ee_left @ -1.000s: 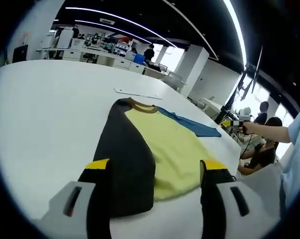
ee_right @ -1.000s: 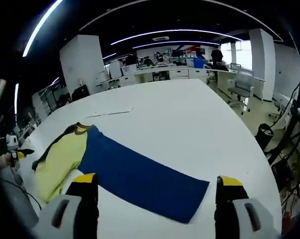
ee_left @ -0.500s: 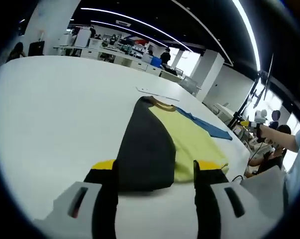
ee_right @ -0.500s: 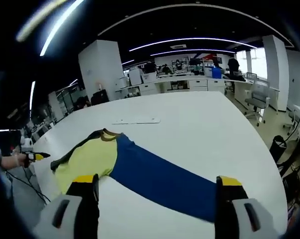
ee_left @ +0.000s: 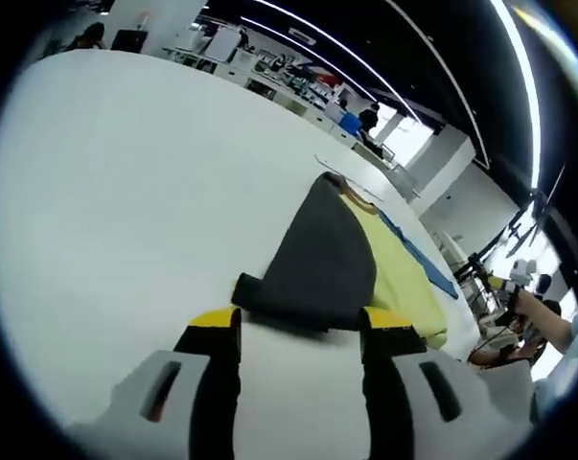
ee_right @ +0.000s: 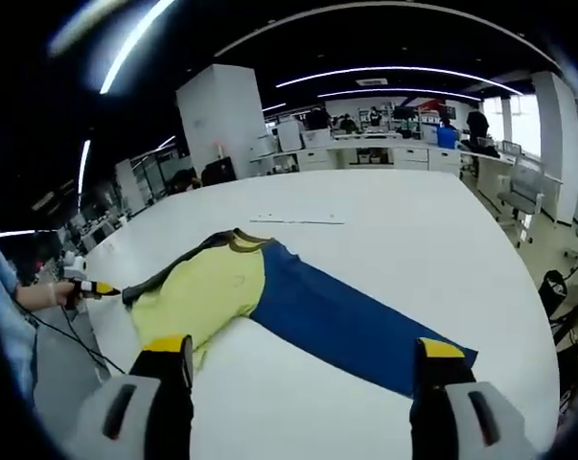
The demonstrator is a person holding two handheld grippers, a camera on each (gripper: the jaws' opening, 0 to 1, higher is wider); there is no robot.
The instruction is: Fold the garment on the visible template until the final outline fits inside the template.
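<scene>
Low opposing views — shared garment (ee_left: 351, 264)

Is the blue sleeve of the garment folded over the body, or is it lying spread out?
Spread out. The blue sleeve lies flat on the white table, stretching away from the yellow body, with no fold.

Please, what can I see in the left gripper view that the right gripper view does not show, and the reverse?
Left gripper view: the dark sleeve up close, its end lying between the open left tool jaws.

Right gripper view: the whole blue sleeve stretched across the table, ahead of the open right tool.

Both: the yellow body of the garment, its brown collar, and the thin flat strip beyond it.
</scene>
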